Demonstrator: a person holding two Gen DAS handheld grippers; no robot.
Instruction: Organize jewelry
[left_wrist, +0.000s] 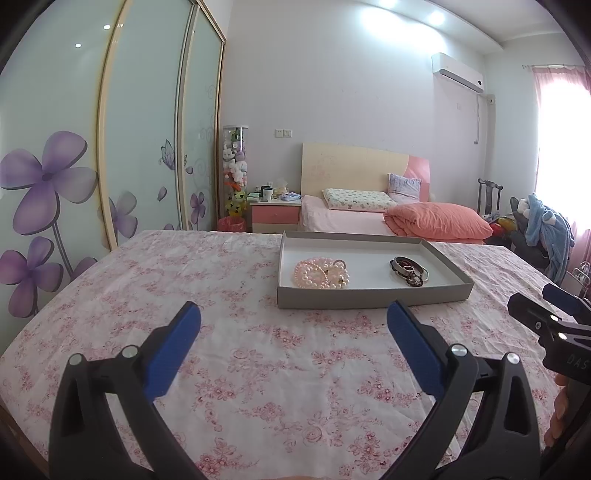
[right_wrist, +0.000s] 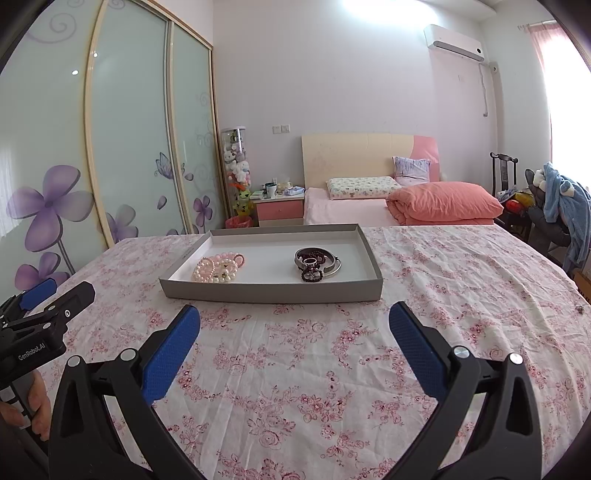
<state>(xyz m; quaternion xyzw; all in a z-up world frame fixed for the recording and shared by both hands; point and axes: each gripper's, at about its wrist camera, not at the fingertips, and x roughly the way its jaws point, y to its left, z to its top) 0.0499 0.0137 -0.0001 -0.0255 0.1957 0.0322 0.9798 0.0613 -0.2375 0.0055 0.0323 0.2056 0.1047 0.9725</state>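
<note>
Left wrist view: the left gripper (left_wrist: 293, 317) is held above the floral tablecloth (left_wrist: 258, 354), short of the grey tray (left_wrist: 373, 295), with its blue fingers (left_wrist: 173, 354) spread wide and nothing between them. The right gripper (left_wrist: 535, 314) appears at the right edge of this view, beside the tray's near right corner. In the right wrist view the right gripper (right_wrist: 295, 317) is likewise released and empty, just short of the tray's near wall (right_wrist: 273, 293).

All jewelry lies inside the tray. The pink and cream pearl strands (left_wrist: 320, 274) are bunched toward the tray's left half. The dark group (left_wrist: 409, 271) sits toward the tray's right half, well apart from the pearls. It comprises a silver bangle (right_wrist: 334, 266), dark beaded bracelets (right_wrist: 313, 275) and what appears to be a small ring (right_wrist: 309, 261); the items overlap and the count is uncertain at this resolution.

Assessment: the sorting by colour and material appears complete, since no piece is visible on the cloth outside the tray. The grouping keeps the pearls clear of the metal items, which probably limits tangling and scratching. Both grippers stand on the near side of the tray, open, consistent with a rest or ready posture rather than a grasp in progress. If further adjustment is intended, the overlapped dark group is the likelier target, and separating it would call for a narrow pinch on one item only.
</note>
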